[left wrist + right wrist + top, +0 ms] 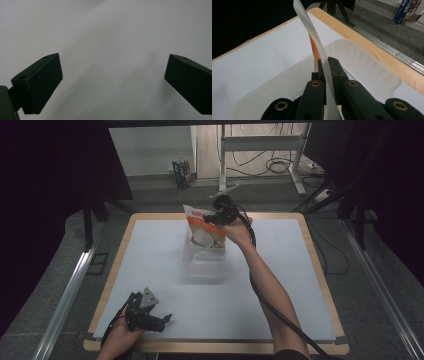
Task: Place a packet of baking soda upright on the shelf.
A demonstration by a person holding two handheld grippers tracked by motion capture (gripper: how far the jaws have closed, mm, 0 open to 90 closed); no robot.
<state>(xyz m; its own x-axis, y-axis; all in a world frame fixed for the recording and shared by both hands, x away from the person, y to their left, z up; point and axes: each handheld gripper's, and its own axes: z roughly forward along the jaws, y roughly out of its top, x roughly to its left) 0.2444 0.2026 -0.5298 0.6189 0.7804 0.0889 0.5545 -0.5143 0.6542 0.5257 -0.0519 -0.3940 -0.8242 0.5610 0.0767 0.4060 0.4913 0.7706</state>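
Pinching the top edge of a snack pouch (205, 227), the right tongs (216, 216) sit in the upper middle of the high view, held up by the person's right hand at the far end of the outstretched forearm. Below them the pouch hangs, orange and white, its lower part inside a clear plastic tub (205, 265) that stands on the worktop (280, 285) just under and in front of the tongs. In the right gripper view the right tongs (325, 67) rise from the bottom centre, and the pouch (312, 32) runs as a thin pale sheet straight between the two black jaws, which are pressed together on it; the sheet climbs on toward the top centre of the frame, showing a strip of orange on its left. Behind it the tub's (372, 72) frosted rim curves across the middle and right of that frame.

At the lower left of the high view the left tongs (162, 319) lie low over the worktop, well apart from the pouch and the tub. In the left gripper view the left tongs (112, 75) stand spread wide, one jaw at each side of the frame, with bare white worktop (112, 37) between them.
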